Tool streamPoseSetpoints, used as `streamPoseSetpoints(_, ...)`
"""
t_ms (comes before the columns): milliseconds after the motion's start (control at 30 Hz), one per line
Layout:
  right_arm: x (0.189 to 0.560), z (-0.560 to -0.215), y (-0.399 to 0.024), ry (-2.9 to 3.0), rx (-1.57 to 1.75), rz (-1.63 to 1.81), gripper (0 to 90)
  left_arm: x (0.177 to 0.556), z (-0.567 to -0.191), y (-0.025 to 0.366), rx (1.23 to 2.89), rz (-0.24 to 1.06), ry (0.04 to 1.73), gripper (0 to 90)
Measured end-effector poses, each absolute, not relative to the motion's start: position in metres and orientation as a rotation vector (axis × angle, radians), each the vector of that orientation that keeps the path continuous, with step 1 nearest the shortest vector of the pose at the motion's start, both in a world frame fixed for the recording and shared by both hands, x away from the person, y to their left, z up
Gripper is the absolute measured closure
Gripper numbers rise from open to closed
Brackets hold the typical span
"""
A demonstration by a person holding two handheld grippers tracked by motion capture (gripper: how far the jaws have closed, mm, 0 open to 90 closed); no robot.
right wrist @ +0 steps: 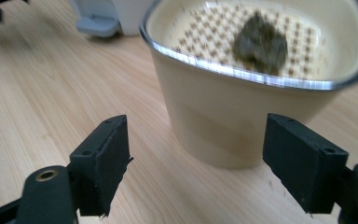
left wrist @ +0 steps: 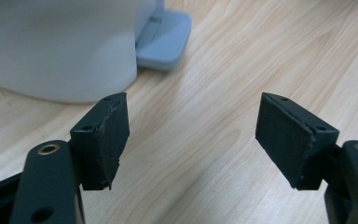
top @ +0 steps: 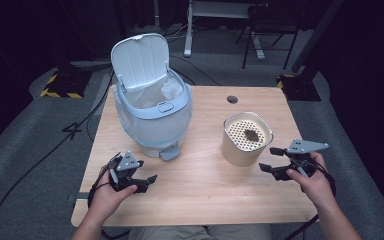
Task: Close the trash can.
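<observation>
The cup (top: 246,139) stands right of centre on the table (top: 200,185), a dark clump (top: 251,134) on its perforated insert. The right gripper (top: 272,159) sits just right of it, jaws apart and empty, pointing at its wall. The left gripper (top: 139,176), jaws wide and empty, hovers near the bin (top: 152,102), whose lid is up.

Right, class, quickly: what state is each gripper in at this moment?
Left gripper: open, holding nothing, near the pedal bin.
Right gripper: open, holding nothing, facing the beige container.
</observation>
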State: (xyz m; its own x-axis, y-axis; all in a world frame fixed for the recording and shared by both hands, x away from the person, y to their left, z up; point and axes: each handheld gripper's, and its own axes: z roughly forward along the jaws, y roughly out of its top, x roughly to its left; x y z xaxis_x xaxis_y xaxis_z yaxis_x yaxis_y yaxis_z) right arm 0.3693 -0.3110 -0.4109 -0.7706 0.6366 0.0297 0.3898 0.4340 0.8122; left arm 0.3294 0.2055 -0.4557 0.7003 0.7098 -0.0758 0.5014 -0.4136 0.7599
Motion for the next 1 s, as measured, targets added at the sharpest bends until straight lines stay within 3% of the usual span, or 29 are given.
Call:
streamPoseSetpoints(333, 0.364, -0.458, -0.326, 2.359, 0.997, 1.216, 22.5, 0.324, -0.425, 0.222, 1.961, 0.319, 0.835, 29.5)
streamPoseSetpoints(567, 0.365, -0.489, -0.336, 2.365, 1.078, 1.123, 21.9, 0.322, -0.408, 0.229, 1.949, 0.307, 0.805, 30.4)
streamPoseSetpoints(1000, 0.368, -0.504, -0.339, 2.364, 1.080, 1.044, 18.8, 0.330, -0.359, 0.242, 1.889, 0.311, 0.746, 28.9)
